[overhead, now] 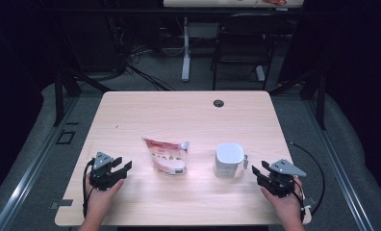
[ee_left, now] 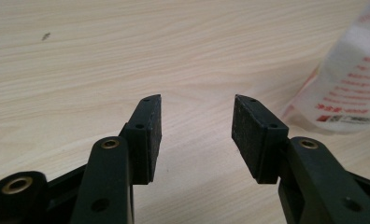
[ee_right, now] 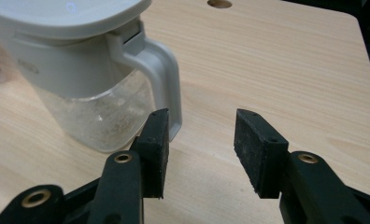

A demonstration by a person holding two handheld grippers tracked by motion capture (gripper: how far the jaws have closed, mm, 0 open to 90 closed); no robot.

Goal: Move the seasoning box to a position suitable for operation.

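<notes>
On the wooden bench a red-and-white pouch lies near the middle, with a lidded jug standing to its right, the two apart. The left claw rests low near the bench's left front, released, with bare wood between its jaws; the pouch is just off to its right. The right claw sits released too, close to the jug's handle without touching it.
</notes>
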